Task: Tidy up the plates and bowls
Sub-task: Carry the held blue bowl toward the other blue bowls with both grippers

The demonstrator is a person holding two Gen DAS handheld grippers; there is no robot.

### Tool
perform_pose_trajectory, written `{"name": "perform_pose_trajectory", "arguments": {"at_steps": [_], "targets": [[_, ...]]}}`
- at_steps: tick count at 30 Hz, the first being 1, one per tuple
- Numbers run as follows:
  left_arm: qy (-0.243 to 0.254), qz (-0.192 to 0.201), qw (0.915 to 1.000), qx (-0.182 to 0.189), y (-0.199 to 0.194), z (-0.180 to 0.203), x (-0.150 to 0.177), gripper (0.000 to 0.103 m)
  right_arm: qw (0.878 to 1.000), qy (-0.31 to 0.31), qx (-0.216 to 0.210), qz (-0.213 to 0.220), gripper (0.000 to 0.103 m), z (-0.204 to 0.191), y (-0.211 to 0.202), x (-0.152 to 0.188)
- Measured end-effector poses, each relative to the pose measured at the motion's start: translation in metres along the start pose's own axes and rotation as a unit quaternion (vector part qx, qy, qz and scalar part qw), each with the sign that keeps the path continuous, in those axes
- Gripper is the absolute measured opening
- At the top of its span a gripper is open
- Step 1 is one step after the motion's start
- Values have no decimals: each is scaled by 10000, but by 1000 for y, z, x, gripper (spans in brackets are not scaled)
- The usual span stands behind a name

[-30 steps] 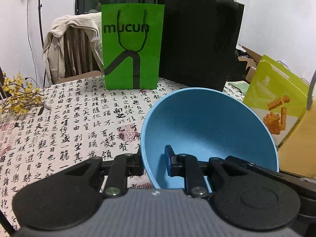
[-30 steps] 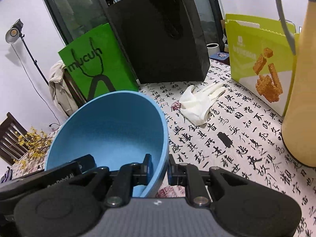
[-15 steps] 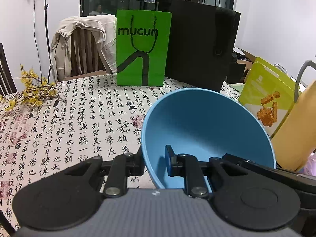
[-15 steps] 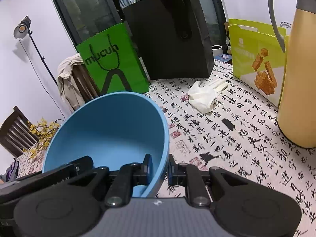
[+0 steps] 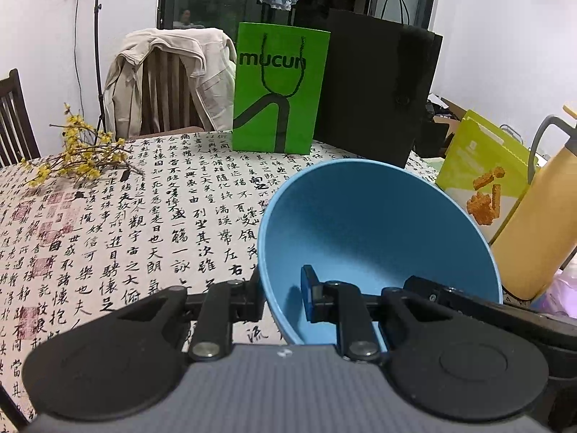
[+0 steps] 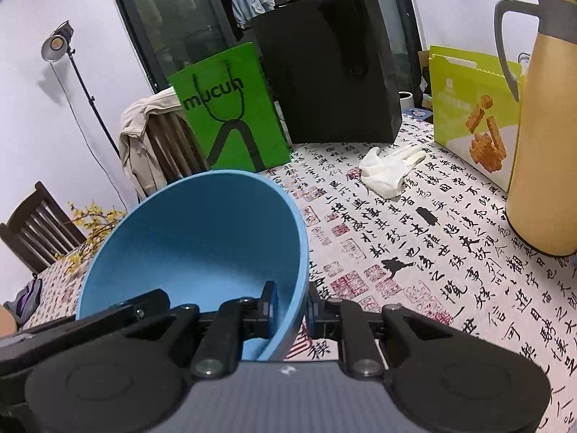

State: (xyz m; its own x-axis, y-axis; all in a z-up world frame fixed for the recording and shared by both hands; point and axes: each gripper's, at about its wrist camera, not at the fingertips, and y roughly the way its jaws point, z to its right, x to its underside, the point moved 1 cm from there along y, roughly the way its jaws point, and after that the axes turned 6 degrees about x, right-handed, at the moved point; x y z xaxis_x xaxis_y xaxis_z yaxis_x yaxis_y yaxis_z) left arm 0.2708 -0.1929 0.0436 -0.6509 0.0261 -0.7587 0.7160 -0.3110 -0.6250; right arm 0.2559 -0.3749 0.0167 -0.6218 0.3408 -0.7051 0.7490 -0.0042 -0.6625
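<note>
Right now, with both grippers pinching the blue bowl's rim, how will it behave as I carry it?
The blue bowl looks like stiff, matte plastic, so probably light and not fragile. The left gripper and right gripper each clamp only its thin rim, so it may pivot or slip if jolted. Round-bottomed, it might rock when set down.

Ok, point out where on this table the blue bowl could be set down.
The widest bare patch of tablecloth lies left of the blue bowl, bordered by the yellow flower sprig and the green bag. A second lies between the white glove and the yellow thermos. The far edge is crowded: black bag, snack box.
</note>
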Motion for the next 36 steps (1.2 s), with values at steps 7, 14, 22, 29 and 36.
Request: {"name": "perform_pose_trajectory", "arguments": {"at_steps": [7,14,22,29,36], "targets": [[-52,62,10000,27,-19,-11,8,19,10000,-53,-29,9,15,-12,-13,11],[-132,166,9998,40,-41,-23,14,19,9999,-125,-69,48,15,-25,-28,20],[-242,217,9995,22,-59,-40,23,19,9996,-225,-146,52,15,-40,-40,32],[-327,271,9991,-20,-76,-53,31,19,9992,-304,-241,51,15,-54,-50,45],[-360,326,9988,-38,-90,-61,38,19,9989,-361,-274,106,15,-64,-63,55]]}}
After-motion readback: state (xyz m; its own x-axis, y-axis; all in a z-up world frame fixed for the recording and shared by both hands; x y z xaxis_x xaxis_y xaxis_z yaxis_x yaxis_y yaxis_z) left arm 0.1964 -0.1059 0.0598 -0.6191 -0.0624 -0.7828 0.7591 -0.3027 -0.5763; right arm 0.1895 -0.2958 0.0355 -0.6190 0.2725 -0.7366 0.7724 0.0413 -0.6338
